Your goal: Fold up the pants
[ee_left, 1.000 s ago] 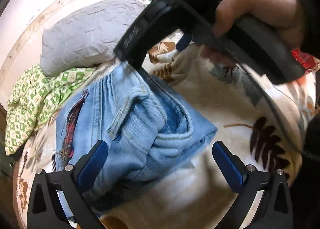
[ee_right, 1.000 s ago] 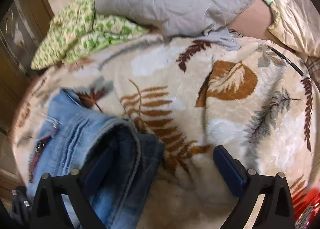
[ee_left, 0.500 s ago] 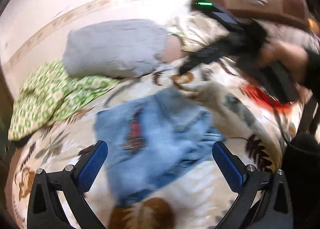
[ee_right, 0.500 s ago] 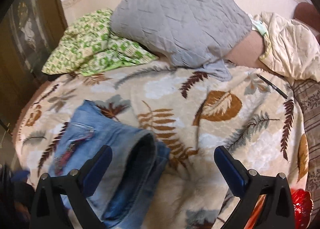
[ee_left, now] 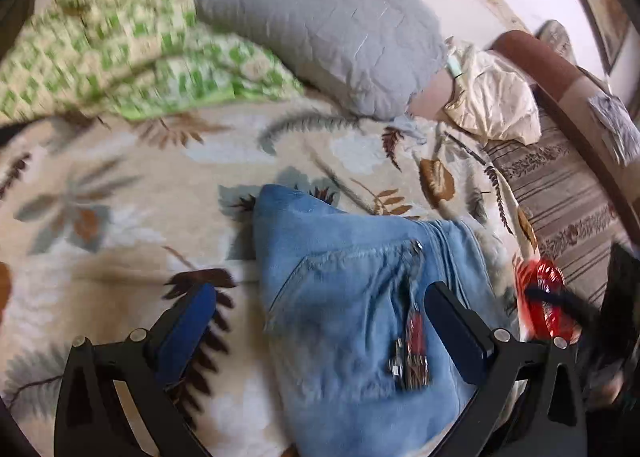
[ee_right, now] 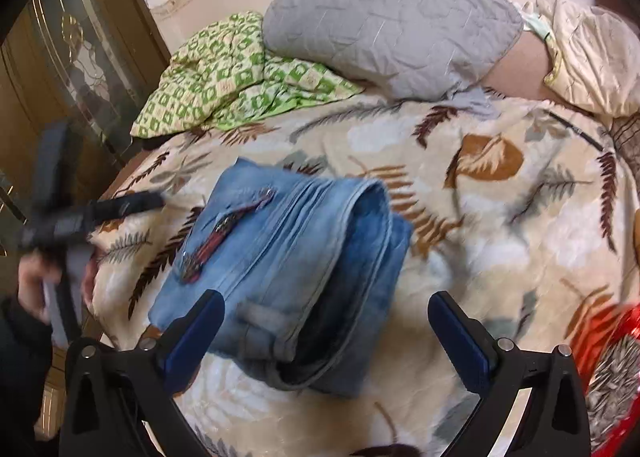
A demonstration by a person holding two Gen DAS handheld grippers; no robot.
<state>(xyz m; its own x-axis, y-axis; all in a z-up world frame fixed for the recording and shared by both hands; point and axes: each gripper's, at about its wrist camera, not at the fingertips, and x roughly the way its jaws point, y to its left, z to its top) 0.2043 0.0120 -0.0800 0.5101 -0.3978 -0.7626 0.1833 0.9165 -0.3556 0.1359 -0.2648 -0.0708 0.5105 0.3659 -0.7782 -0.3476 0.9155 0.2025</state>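
Light blue jeans (ee_right: 288,269) lie folded into a compact bundle on the leaf-print blanket (ee_right: 500,217), with a red and metal ornament on the top layer. In the left wrist view the jeans (ee_left: 352,297) lie between and ahead of my fingers. My left gripper (ee_left: 320,329) is open and empty, held above the bundle. It also shows at the left of the right wrist view (ee_right: 80,217), blurred. My right gripper (ee_right: 324,333) is open and empty above the near end of the bundle.
A grey quilted pillow (ee_right: 392,25), a green patterned cloth (ee_right: 224,81) and a cream pillow (ee_right: 592,53) lie at the head of the bed. A red object (ee_left: 540,305) lies at the right. A wooden cabinet (ee_right: 60,77) stands left of the bed.
Both grippers have pulled back and up from the jeans. The left gripper has swung to the bed's left side. The jeans lie flatter and folded.
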